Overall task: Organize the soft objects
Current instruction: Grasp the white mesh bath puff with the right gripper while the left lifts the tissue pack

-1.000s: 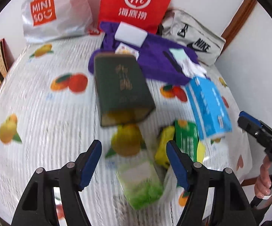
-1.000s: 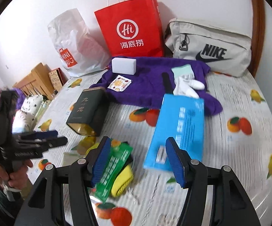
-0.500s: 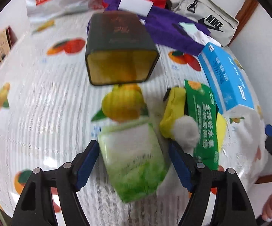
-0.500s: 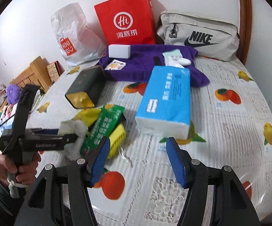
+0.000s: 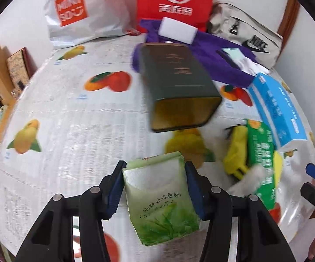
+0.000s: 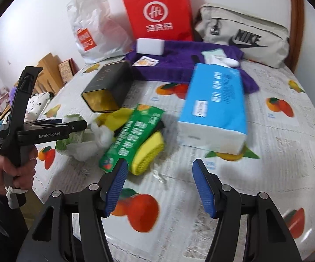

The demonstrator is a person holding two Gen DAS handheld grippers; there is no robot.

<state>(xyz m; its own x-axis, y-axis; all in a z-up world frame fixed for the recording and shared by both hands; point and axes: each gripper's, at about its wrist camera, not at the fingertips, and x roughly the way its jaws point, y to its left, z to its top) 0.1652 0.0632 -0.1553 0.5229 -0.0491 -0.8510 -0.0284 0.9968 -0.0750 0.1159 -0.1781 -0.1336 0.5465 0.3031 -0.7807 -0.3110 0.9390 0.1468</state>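
Your left tongs (image 5: 154, 187) are gripping the small green-and-white soft tissue pack (image 5: 160, 198) across its short width, both blue pads pressed against its sides, and the pack's long axis is running straight out along the fingers towards the far edge of the bed. Directly ahead of it, near the middle of the fruit-printed bed cover (image 5: 70, 118), the dark green rectangular tin (image 5: 177, 87) is lying on its side with its open gold mouth facing you, so mouth and pack are roughly lining up, which looks like the likely destination. Your right tongs (image 6: 159, 185) are standing wide open and holding nothing, hovering above the near edge of the bed; the green-wrapped yellow sponge pack (image 6: 135, 139) is lying just ahead and to their left, and the large blue tissue pack (image 6: 216, 104) ahead and slightly right. The left wrist view is showing the grip and the tin's mouth; the right wrist view is showing instead a crumpled white tissue (image 6: 100, 133) sitting beside the left tongs, and a purple towel (image 6: 179, 65) by the far edge.
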